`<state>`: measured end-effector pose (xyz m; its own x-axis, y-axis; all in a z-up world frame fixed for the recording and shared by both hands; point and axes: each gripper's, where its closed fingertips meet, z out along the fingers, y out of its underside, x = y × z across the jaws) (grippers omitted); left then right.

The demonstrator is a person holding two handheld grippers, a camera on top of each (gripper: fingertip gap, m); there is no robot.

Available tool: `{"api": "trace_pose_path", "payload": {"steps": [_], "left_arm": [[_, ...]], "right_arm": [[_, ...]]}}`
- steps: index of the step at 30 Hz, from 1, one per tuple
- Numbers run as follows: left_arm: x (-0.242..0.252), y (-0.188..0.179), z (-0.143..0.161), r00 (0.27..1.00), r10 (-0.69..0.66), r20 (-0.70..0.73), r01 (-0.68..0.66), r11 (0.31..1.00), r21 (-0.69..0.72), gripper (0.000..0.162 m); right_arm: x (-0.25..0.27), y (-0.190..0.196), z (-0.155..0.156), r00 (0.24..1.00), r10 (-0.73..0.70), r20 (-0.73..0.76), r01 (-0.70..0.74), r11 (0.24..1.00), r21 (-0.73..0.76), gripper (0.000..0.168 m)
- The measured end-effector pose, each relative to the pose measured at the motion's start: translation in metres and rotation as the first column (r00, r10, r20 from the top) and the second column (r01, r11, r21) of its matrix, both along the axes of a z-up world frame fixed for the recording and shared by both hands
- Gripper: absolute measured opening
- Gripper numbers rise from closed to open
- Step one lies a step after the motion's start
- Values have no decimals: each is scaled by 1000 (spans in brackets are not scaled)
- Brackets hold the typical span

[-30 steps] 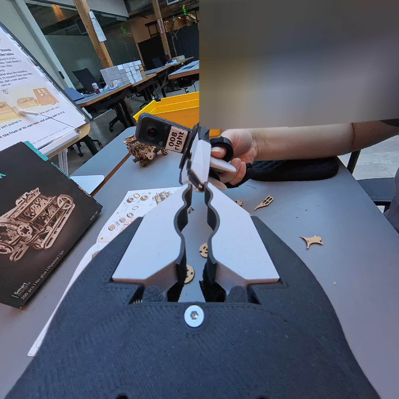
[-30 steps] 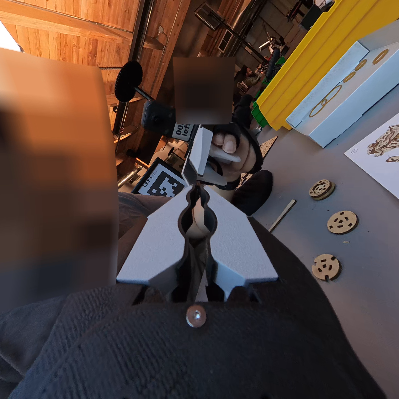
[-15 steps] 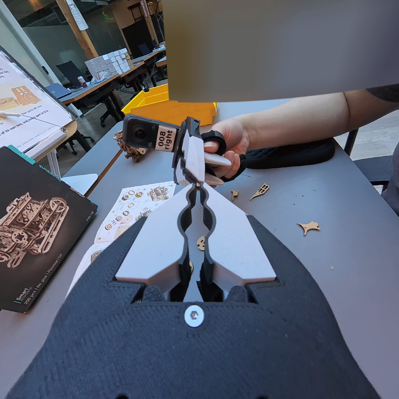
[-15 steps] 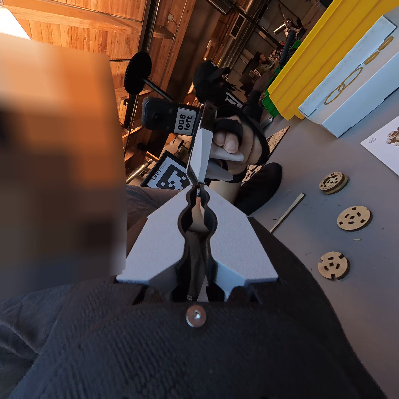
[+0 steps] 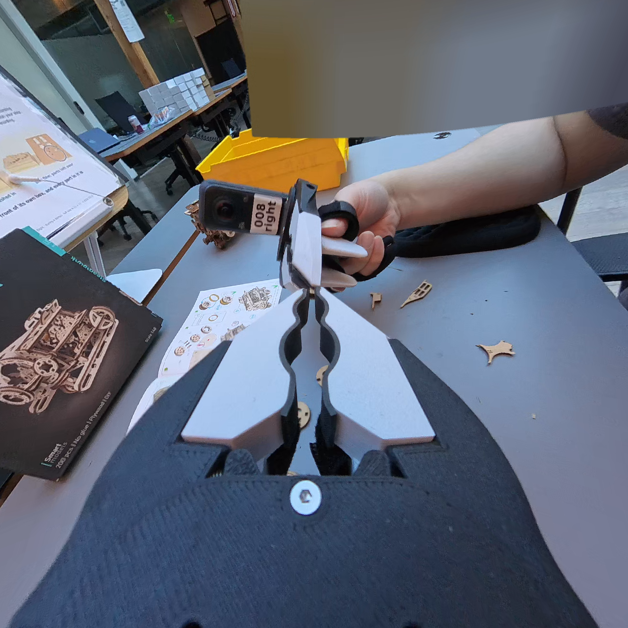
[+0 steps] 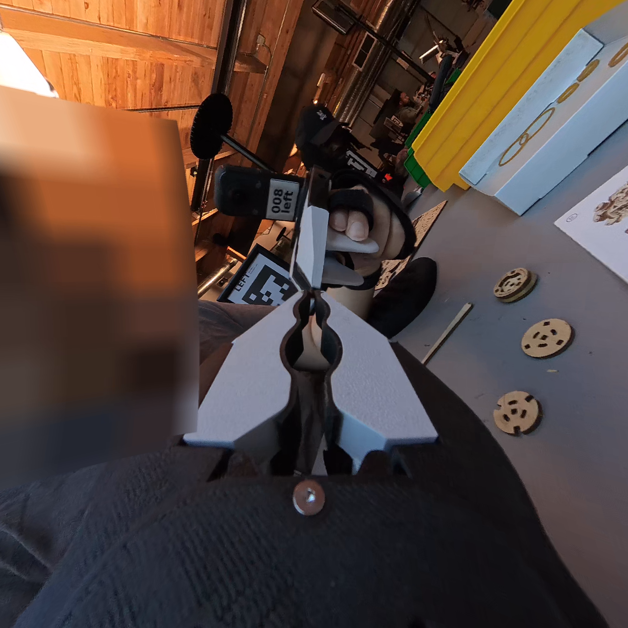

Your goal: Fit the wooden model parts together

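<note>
My left gripper (image 5: 311,295) and my right gripper (image 6: 311,299) meet tip to tip in the air above the grey table (image 5: 509,441). A small brown wooden part (image 5: 311,291) sits right where the tips meet and is mostly hidden. Both grippers have their jaws nearly closed on it. The right gripper (image 5: 304,283) shows edge-on in the left wrist view, held by a bare hand. The left gripper (image 6: 312,287) shows edge-on in the right wrist view. Three round slotted wooden discs (image 6: 546,338) lie on the table to the right.
A black kit box (image 5: 61,339), an instruction sheet (image 5: 221,323) and a built wooden model (image 5: 210,234) lie at the left. A yellow bin (image 5: 278,163) stands behind. Wooden scraps (image 5: 496,350) and a thin stick (image 6: 447,331) lie loose. A white box (image 6: 550,136) stands by the bin. Both grippers' tips are close together, under 4 cm apart.
My left gripper's jaws have narrowed from clearly apart to nearly closed at the tips. Both grippers stayed tip to tip and have risen a little above the table.
</note>
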<state>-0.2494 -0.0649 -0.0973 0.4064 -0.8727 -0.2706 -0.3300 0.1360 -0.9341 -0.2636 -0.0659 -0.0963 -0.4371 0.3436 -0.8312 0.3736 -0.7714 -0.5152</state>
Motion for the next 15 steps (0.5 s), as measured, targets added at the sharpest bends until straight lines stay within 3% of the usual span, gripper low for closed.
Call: {"api": "trace_pose_path", "payload": {"steps": [1, 3, 5, 6, 8, 10, 11, 15], "left_arm": [[-2, 5, -4, 999, 31, -18, -32, 1000, -1, 1], [-13, 23, -9, 986, 158, -48, -158, 987, 3, 17], [-40, 51, -16, 919, 377, -119, -379, 925, 1, 27], [-58, 64, -22, 853, 490, -180, -494, 869, 27, 32], [-101, 83, -32, 648, 699, -303, -698, 704, 132, 30], [-122, 88, -44, 525, 754, -394, -753, 628, 198, 37], [-127, 89, -47, 494, 765, -413, -765, 609, 212, 37], [-128, 90, -50, 493, 764, -416, -772, 604, 195, 39]], "right_arm": [[-1, 5, -4, 999, -31, 21, 30, 999, 27, 1], [0, 23, -11, 988, -140, 57, 132, 983, 131, 0], [5, 46, -15, 953, -295, 65, 260, 910, 323, 0], [9, 58, -19, 926, -372, 68, 305, 841, 446, 0], [18, 82, -23, 852, -522, 42, 361, 643, 676, 0], [24, 94, -26, 801, -599, 12, 349, 484, 802, 1], [25, 95, -26, 789, -614, 3, 339, 440, 831, 1], [16, 86, -37, 799, -599, 50, 281, 446, 850, 1]]}}
